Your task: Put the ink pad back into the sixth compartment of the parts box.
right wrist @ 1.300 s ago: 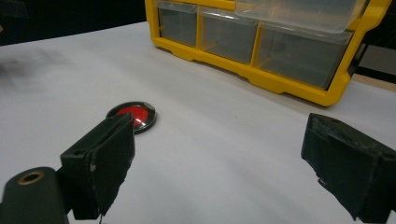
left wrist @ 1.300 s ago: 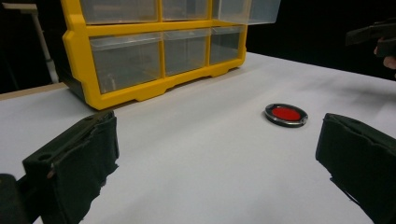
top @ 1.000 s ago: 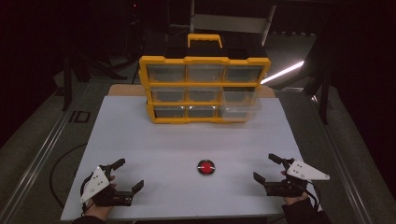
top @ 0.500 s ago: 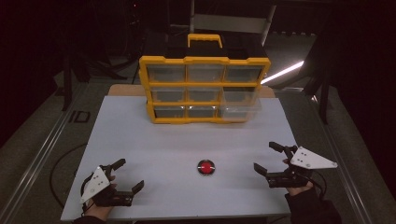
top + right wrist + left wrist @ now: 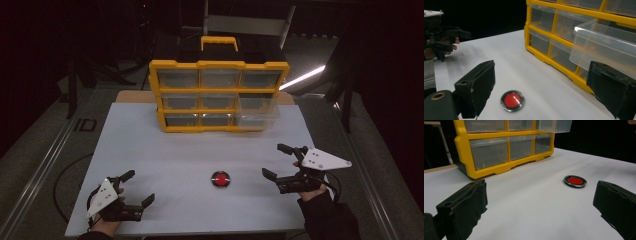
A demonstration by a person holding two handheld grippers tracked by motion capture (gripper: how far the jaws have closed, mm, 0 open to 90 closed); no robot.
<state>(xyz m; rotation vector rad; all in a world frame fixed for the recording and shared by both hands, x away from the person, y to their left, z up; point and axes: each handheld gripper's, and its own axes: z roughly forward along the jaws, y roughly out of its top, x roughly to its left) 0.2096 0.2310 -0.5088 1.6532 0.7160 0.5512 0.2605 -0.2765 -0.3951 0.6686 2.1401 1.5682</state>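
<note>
Approach step: right gripper (image 5: 280, 164), jaws wide and empty, faces the disc (image 5: 220, 179) just ahead; next, close on it.

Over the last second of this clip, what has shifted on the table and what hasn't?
The right tongs lifted slightly and moved a little away from the person, towards the yellow drawer cabinet with clear plastic drawers, jaws open and empty throughout. The left tongs stayed put, open. The small round red disc with a dark rim and the cabinet, one right-hand drawer pulled out, did not move.
</note>
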